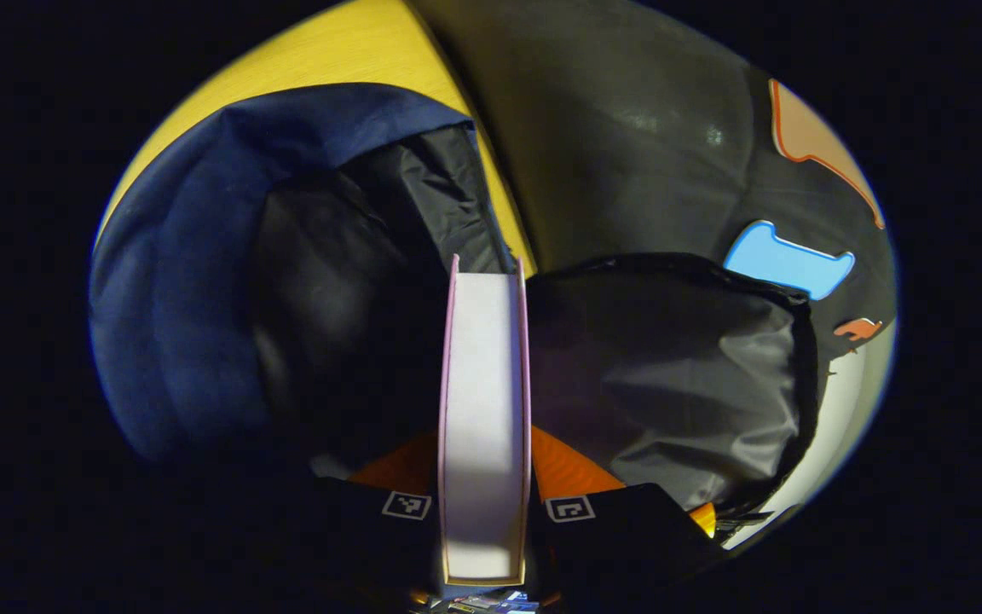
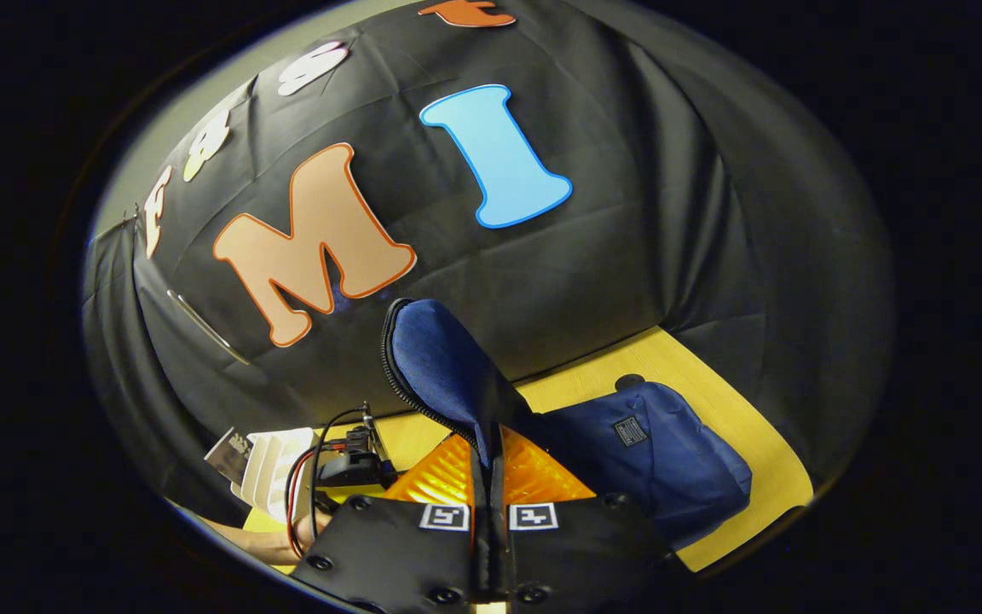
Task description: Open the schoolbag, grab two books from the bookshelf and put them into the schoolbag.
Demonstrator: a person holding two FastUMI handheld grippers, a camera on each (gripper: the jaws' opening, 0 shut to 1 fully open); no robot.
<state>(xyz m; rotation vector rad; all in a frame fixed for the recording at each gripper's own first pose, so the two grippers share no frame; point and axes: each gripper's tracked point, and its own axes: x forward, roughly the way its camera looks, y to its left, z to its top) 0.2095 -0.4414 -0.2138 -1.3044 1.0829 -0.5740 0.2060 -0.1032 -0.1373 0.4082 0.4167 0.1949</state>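
The left gripper (image 1: 484, 512) clamps a pink-covered book (image 1: 484, 401) edge-up, aimed into the dark mouth of the navy schoolbag (image 1: 193, 281) on the yellow bench (image 1: 355, 51). The right gripper (image 2: 488, 512) pinches the zippered flap (image 2: 440, 358) upward, jaws closed, so the opening gapes.

both claws, left (image 1: 484, 512) and right (image 2: 488, 512), clamped tight
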